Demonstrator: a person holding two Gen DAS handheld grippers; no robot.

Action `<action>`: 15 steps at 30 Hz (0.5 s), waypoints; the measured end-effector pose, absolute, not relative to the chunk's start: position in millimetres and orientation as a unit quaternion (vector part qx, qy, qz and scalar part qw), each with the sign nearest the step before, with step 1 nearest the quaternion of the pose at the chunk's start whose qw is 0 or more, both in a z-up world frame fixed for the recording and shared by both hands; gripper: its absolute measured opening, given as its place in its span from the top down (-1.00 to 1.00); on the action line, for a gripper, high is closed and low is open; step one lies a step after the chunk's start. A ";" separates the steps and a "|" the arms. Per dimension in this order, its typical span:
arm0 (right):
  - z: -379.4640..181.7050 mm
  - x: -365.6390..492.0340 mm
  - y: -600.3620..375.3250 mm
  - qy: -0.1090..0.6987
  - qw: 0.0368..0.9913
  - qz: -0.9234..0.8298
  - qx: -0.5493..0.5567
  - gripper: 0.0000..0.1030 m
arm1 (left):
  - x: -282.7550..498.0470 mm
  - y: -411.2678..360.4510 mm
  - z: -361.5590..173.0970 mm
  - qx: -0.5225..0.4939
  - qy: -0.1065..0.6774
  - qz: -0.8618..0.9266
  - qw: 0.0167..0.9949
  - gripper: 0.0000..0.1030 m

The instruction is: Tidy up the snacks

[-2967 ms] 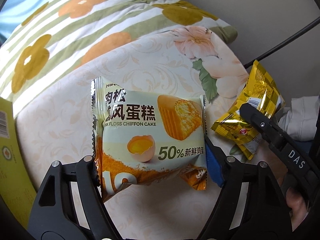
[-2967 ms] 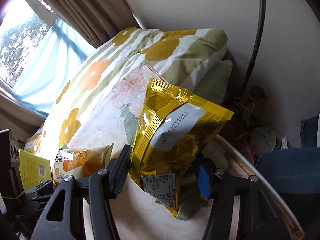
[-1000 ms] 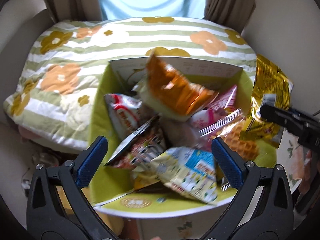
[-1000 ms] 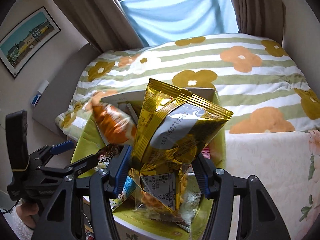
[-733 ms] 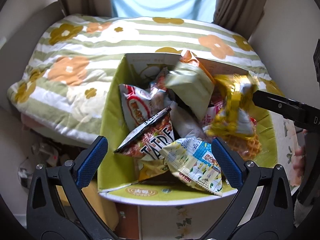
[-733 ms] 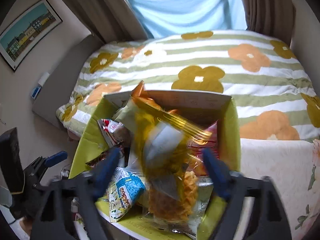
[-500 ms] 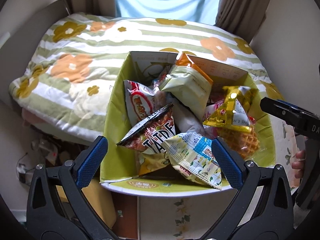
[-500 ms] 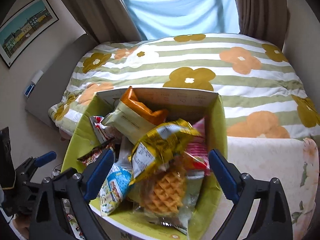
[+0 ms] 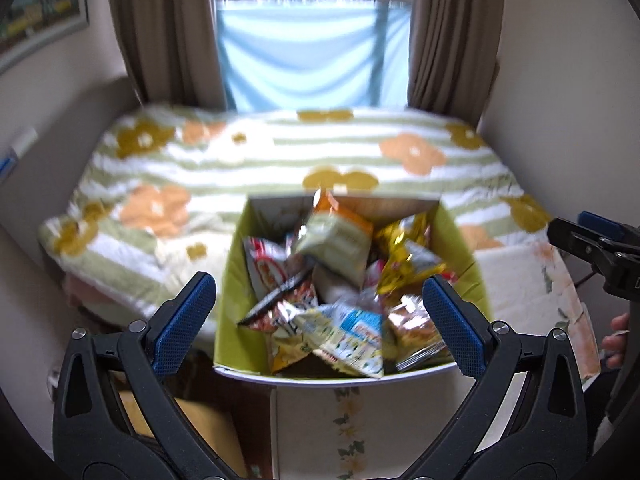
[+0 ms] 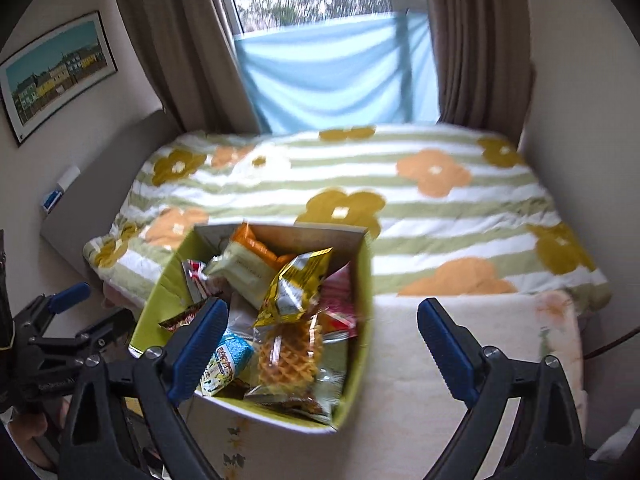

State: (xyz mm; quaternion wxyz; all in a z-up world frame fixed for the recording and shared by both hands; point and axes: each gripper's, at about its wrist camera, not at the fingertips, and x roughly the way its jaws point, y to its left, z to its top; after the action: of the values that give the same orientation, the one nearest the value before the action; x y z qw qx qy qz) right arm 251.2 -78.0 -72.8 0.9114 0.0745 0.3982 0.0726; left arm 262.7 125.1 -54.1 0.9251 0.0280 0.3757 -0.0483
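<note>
So, both sets of tongs are empty here. My left gripper (image 9: pixel 318 306) has its blue-padded jaws spread wide with nothing between them, and my right gripper (image 10: pixel 318 344) has just been opening too: jaws wide apart, no packet between the pads.

The crinkly gold foil snack packet (image 10: pixel 296 284) sits on top of the heap inside the lime-green cardboard box (image 10: pixel 360 320), propped up at a tilt near the box's far right corner. Beside it, toward the far edge, lies the pale green and orange cake wrapper (image 10: pixel 244 264), leaning on the back wall. I reckon they perch like that because the box is already crammed, so anything let go over it just rests on the pile instead of sinking in. In front of the gold packet there's a clear bag of lattice waffles (image 10: pixel 286 352) and a blue and white packet (image 10: pixel 228 358) near the front edge.

As for the tongs: in the right wrist view the box sits behind and past the left finger (image 10: pixel 198 342), and the right finger (image 10: pixel 444 344) is over the cream floral cloth (image 10: pixel 420 380), so that gripper is off to the box's right side. In the left wrist view the box lies between the fingers but well beyond them, not touching. The box itself rests at the near edge of the striped flower-print quilt (image 10: pixel 400 196).

Pictures are a bit smeary.
</note>
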 end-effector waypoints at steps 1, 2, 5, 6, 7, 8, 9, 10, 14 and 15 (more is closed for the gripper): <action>-63.0 242.1 -82.7 0.389 0.916 0.068 0.071 -0.84 | 253.5 120.2 -44.8 0.031 0.361 -0.046 0.931 -0.99; -52.9 231.7 -87.8 0.378 0.921 0.063 0.066 -0.84 | 243.8 114.7 -36.4 0.032 0.348 -0.045 0.936 -0.99; -27.9 199.5 -99.0 0.345 0.936 0.051 0.046 -0.84 | 212.5 99.5 -14.9 0.031 0.317 -0.037 0.947 -0.99; -22.1 189.8 -102.6 0.337 0.940 0.047 0.041 -0.84 | 199.2 93.7 -8.5 0.027 0.307 -0.033 0.951 -0.99; -16.4 178.2 -106.5 0.327 0.943 0.045 0.038 -0.84 | 188.5 89.9 -3.9 0.022 0.298 -0.031 0.954 -0.99; -11.6 166.0 -110.6 0.317 0.947 0.044 0.035 -0.84 | 178.1 87.1 -0.5 0.016 0.288 -0.032 0.957 -0.99; -8.8 156.0 -113.8 0.310 0.949 0.043 0.033 -0.84 | 165.6 83.7 3.3 0.009 0.277 -0.035 0.960 -0.99; -5.9 142.0 -118.3 0.302 0.952 0.039 0.030 -0.84 | 149.9 79.0 7.1 0.003 0.267 -0.040 0.963 -0.99; -4.6 101.9 -132.5 0.282 0.959 0.015 0.027 -0.85 | 108.1 61.6 13.4 0.006 0.248 -0.033 0.968 -0.99; -5.9 92.5 -135.3 0.281 0.959 0.009 0.025 -0.85 | 98.4 57.7 13.8 0.008 0.243 -0.034 0.969 -0.99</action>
State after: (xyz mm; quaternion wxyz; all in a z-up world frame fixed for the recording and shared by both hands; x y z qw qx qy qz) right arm 92.5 -135.3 -5.9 0.9593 0.0248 0.2811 0.0094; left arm 98.4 57.7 13.8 0.9693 0.0083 0.2433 -0.0344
